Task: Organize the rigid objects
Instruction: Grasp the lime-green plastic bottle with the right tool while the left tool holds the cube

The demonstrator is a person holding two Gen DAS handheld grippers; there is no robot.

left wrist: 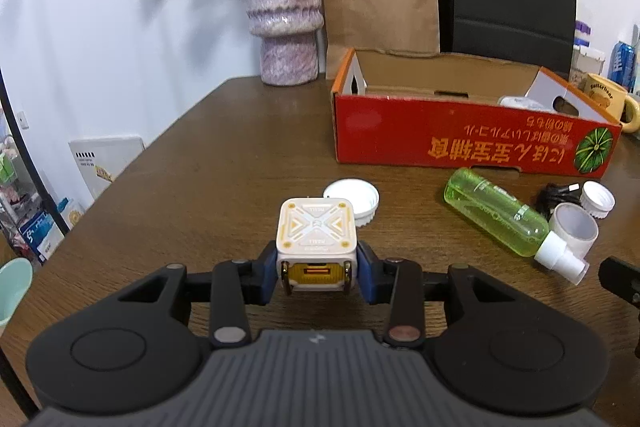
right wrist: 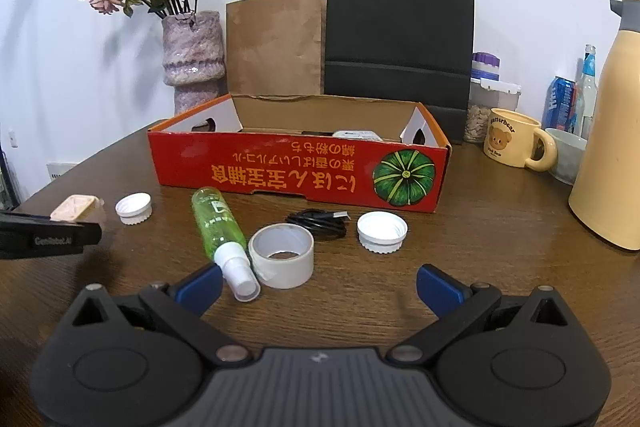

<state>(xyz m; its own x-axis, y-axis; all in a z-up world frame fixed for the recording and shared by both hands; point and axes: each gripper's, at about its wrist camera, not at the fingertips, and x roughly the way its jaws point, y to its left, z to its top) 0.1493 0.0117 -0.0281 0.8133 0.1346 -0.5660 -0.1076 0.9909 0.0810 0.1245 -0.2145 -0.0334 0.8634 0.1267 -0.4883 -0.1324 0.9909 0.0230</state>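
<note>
The left tool (left wrist: 317,269) is closed on a small white cube charger (left wrist: 316,233), its blue pads pressed against the cube's two sides; whether the cube rests on the brown bench (left wrist: 224,147) or sits just above it cannot be told. Just beyond the cube, toward the far edge, lies a white screw cap (left wrist: 352,201), open side up. The right tool (right wrist: 320,285) stands wide open with nothing between its pads, over the bench's near part. Just in front of it a green spray bottle (right wrist: 218,223) lies on its side, its white nozzle pointing to the near edge and touching a roll of white tape (right wrist: 282,255). Behind the tape is a coiled black cable (right wrist: 320,223), and beside that a second white cap (right wrist: 382,231). The red cardboard box (right wrist: 280,171) sits farther back, open at the top, in front of two paper bags (right wrist: 340,39) by the wall.
</note>
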